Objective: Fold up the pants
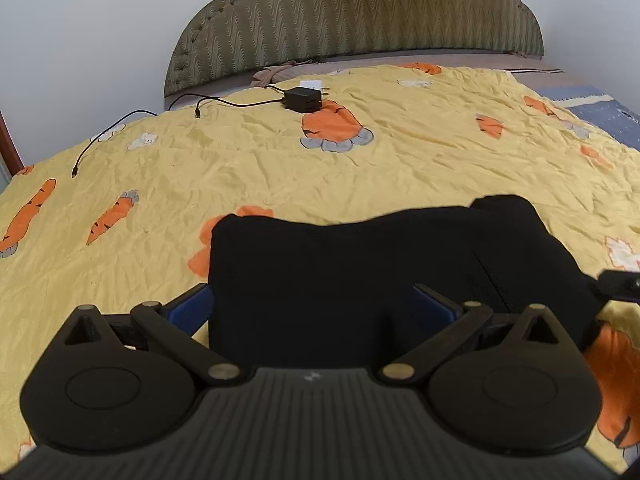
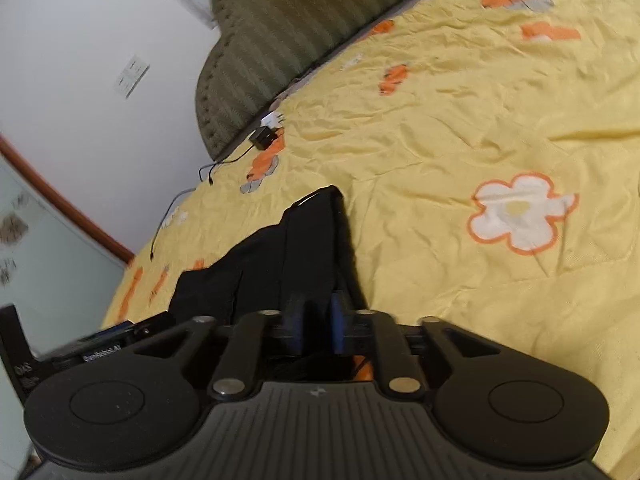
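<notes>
- black pants [image 1: 340, 276] folded in a bundle on the yellow carrot-print bedspread [image 1: 280, 168] of the bed
- left hand-held gripper [image 1: 320, 300]: jaws spread wide, pants between them, grip unclear
- right hand-held gripper [image 2: 316, 320]: jaws narrow, dark cloth between, clamp not certain
- black charger [image 1: 303, 99] near headboard [image 1: 360, 20]

Both grippers, left gripper [image 1: 316, 304] and right gripper [image 2: 316, 324], are matte black with ribbed housings, round side discs, silver pivot screws and blue fingers [image 1: 196, 306].
</notes>
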The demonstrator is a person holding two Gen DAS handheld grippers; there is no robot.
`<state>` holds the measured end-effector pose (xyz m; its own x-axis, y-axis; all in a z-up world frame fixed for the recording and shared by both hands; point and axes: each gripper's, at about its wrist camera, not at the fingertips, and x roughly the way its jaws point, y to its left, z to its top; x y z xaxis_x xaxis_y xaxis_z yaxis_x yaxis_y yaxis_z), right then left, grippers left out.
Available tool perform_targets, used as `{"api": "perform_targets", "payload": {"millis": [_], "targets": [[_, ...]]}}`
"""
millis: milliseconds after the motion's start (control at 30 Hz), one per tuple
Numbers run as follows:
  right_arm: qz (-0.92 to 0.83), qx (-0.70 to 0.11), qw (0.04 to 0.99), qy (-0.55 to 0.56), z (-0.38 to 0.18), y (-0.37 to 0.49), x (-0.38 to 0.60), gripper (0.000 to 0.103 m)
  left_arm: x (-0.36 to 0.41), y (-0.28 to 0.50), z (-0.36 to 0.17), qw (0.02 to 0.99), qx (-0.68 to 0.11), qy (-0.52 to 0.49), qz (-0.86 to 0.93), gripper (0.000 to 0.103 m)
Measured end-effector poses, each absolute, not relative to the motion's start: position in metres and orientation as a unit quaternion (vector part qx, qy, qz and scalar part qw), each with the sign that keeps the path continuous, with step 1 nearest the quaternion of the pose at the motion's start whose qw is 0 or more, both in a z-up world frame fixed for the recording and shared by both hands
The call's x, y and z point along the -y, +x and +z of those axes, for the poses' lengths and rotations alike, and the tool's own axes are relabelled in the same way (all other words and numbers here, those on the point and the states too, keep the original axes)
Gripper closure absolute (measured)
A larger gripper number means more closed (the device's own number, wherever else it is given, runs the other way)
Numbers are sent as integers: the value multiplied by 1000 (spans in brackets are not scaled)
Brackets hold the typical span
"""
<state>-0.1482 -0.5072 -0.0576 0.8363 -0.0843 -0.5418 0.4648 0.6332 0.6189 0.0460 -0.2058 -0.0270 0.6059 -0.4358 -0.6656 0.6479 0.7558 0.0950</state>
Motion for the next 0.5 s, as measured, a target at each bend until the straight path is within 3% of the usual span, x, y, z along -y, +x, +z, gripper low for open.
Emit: {"api": "perform_targets", "payload": {"millis": [67,167,233,267,367,500], "targets": [[-157,-242,880,378,-53,-145,498,58,207,43,-30,881,-320,174,-302,0],[-171,-249,907,293,-44,-138,479,56,208,42,-35,875,-335,174,-303,0],[-180,-270,917,234,-43,-129,466,72,208,40,-36,874,-343,168,-301,0],[-184,-281,915,224,-45,-126,463,74,208,39,-36,873,-344,165,-304,0],[-195,-280,913,223,-52,-130,466,95,210,32,-32,876,-332,165,-309,0],[-211,-266,915,219,-48,-141,466,101,213,30,-38,871,-343,164,-311,0]]}}
